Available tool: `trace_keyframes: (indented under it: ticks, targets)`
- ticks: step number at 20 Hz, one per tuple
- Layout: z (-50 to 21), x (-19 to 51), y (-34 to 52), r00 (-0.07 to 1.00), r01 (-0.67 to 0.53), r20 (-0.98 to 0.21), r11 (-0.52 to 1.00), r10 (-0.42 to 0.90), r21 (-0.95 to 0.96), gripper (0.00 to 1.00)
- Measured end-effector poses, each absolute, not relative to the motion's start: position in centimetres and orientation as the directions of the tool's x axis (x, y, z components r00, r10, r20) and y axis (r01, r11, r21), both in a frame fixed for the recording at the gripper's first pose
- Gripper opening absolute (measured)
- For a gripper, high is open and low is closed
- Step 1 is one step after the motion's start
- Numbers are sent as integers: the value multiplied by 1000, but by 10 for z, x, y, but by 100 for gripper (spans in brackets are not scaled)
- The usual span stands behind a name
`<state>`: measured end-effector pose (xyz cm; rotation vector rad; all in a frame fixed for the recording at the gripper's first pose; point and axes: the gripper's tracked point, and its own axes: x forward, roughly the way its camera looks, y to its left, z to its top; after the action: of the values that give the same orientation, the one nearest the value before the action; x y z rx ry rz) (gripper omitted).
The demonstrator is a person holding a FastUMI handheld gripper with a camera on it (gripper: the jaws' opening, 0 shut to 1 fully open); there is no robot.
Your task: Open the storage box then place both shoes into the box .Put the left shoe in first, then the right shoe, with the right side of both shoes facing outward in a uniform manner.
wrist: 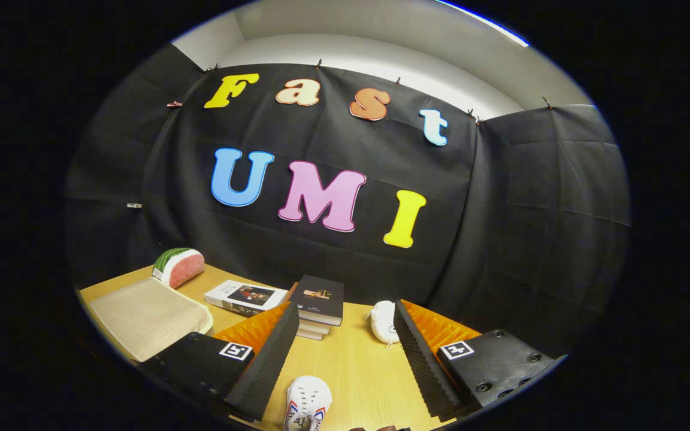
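Fingers spread wide apart frame the wooden tabletop (357, 365), and the gripper (345, 359) grips nothing. Its left finger (264, 368) and right finger (426, 362) are dark ridged pads backed by orange ribbing, each mounted on a black block bearing a square black-and-white marker.

Between the fingers, close in at their near ends, lies a white shoe (307, 402) with red and blue trim along its side (its toe points away from the camera, toward the booth wall). It touches neither pad; it sits nearer the left finger than the right, and part of it is cut off below.

Beyond the fingertips, roughly ahead of the left finger, a stack of books (320, 305) rests on the table, the top one with a dark cover. To the left of that stack lies a single white-covered book (246, 297), flat on the wood. Ahead of the right finger's tip sits a small white soft object (384, 322); what it is cannot be told.

Farther left, a beige woven tray (147, 317) lies flat on the table, and just behind it stands a toy watermelon slice (178, 266), green rind up and pink flesh facing forward.
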<state>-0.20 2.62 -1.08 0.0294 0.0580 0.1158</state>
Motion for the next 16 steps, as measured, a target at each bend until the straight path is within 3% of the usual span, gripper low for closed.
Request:
trace_keyframes:
  ticks: [8, 16]
  targets:
    - [-28, -13, 102, 888, -404, -131, 885, 440, 232, 97]
    - [-71, -44, 188, 605, -554, -221, 604, 765, 573, 98]
